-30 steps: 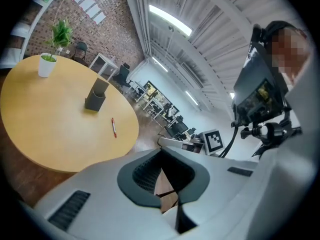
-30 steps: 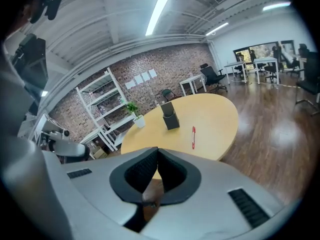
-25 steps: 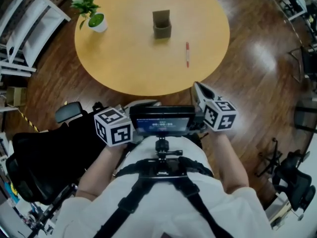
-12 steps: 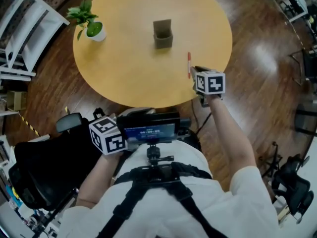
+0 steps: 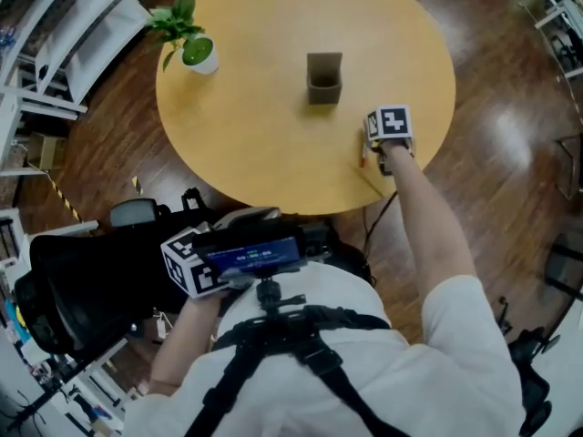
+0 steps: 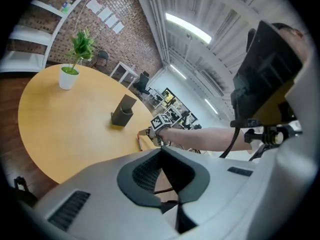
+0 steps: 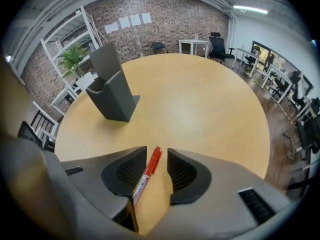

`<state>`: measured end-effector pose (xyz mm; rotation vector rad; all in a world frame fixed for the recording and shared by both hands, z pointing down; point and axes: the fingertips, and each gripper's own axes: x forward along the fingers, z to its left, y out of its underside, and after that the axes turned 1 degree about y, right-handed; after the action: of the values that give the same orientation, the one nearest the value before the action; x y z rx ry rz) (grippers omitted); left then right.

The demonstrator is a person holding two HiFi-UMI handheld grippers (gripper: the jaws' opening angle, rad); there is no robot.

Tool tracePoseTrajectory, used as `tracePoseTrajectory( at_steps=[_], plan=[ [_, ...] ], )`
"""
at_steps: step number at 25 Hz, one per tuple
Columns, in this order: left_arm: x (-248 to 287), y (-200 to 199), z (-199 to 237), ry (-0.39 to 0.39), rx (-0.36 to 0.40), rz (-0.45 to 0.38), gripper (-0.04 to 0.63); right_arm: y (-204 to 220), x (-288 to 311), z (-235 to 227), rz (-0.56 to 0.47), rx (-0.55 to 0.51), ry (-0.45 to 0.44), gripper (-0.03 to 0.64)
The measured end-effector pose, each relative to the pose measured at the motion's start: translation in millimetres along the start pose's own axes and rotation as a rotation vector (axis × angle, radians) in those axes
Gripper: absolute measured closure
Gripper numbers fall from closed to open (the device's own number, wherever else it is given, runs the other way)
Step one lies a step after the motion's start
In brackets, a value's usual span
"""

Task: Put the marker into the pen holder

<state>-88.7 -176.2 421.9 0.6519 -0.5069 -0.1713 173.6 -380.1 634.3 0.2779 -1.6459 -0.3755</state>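
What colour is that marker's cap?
The marker's cap is red, clearest in the right gripper view.

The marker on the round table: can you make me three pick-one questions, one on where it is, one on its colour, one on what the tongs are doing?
1. Where is the marker?
A. In the pen holder.
B. On the table, between the right tongs.
C. Beside the plant pot.

2. What colour is its cap?
A. Blue.
B. Green.
C. Red.

3. How do the right tongs stand?
A. Open, pads off the marker.
B. Shut on the marker.
C. Shut on nothing.

Answers:
1 B: the right gripper view shows it lying on the wood between the pads.
2 C: the cap is plainly red.
3 A: the tongs have just been opening; the pads stand apart and do not press the marker.
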Motion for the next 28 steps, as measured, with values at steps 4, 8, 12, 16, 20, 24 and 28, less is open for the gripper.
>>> tracePoseTrajectory(
  at_steps=[4, 8, 12, 16, 20, 24, 28],
  plan=[
    [-3, -1, 6, -0.046, -0.028, -0.018, 0.601, -1, 22, -10, 0.067, -0.010, 0.018, 0.495],
    [1, -1, 11, -0.056, -0.049, -0.025, 0.601, -1, 23, -16, 0.119, -0.002, 0.016, 0.548],
    [13, -8, 4, -0.033, -0.041, -0.025, 0.601, 1, 18, -15, 0.107, 0.003, 0.008, 0.560],
    [25, -11, 1, 0.000, -0.035, -0.014, 0.601, -11, 1, -11, 0.003, 0.029, -0.025, 0.563],
    [35, -20, -3, 0.021, -0.010, -0.007, 0.601, -33, -38, -2, -0.165, 0.019, -0.070, 0.565],
    [43, -27, -7, 0.034, -0.010, -0.014, 0.601, -51, -78, 7, -0.323, 0.002, -0.110, 0.565],
    [47, -30, -9, 0.047, 0.008, -0.012, 0.601, -77, -112, 20, -0.460, -0.015, -0.140, 0.566]
  ],
)
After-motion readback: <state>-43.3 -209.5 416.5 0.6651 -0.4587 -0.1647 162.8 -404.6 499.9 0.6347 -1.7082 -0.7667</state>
